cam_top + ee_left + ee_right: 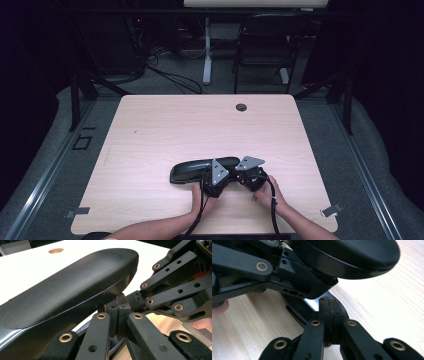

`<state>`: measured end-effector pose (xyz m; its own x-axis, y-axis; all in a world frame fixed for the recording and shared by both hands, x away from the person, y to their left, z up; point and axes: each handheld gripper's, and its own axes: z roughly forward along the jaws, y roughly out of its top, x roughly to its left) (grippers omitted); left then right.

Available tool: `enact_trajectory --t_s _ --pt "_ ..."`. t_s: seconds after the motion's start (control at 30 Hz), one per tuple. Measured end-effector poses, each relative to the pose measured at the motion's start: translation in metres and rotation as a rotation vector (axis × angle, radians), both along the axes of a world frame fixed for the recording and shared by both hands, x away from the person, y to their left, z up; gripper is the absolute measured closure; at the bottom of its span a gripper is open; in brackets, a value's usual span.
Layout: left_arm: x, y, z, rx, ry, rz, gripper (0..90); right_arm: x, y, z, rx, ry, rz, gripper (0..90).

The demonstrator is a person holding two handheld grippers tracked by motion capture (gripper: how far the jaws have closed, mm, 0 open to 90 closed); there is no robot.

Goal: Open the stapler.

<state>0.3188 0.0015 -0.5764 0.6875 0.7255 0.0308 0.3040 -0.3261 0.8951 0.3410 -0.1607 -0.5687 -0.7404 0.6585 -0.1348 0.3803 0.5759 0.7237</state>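
Note:
A black glossy oblong shell [197, 170] lies on the light wood table [175, 125], near its front edge. At the shell's right end, both grippers meet, each held in a hand. My left gripper [216, 176] points at the shell; its jaws [118, 308] are pressed together, with the tips just under the shell's [67, 290] lower rim. My right gripper [245, 172] comes in from the right, and its jaws [329, 303] are also together, below the shell's rounded end [352, 257]. Nothing shows between either pair of pads. Whether the tips touch the rim I cannot tell.
A round cable hole [241, 107] sits near the table's far edge. Behind the table stand a dark chair [265, 45] and a white table leg [206, 50], with cables on the floor. Tape tabs [331, 210] mark the front corners.

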Motion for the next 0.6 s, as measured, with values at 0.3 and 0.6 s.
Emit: enact_trajectory --t_s 0.3,0.6 --pt "0.0003 0.0005 0.0008 -0.006 0.007 -0.001 90.0 -0.0004 -0.0002 -0.0007 -0.001 -0.009 0.002 90.0" --pt "-0.0005 0.0003 0.0018 -0.005 0.006 0.0 90.0 0.0005 -0.0006 -0.0006 0.008 -0.002 0.0 90.0"
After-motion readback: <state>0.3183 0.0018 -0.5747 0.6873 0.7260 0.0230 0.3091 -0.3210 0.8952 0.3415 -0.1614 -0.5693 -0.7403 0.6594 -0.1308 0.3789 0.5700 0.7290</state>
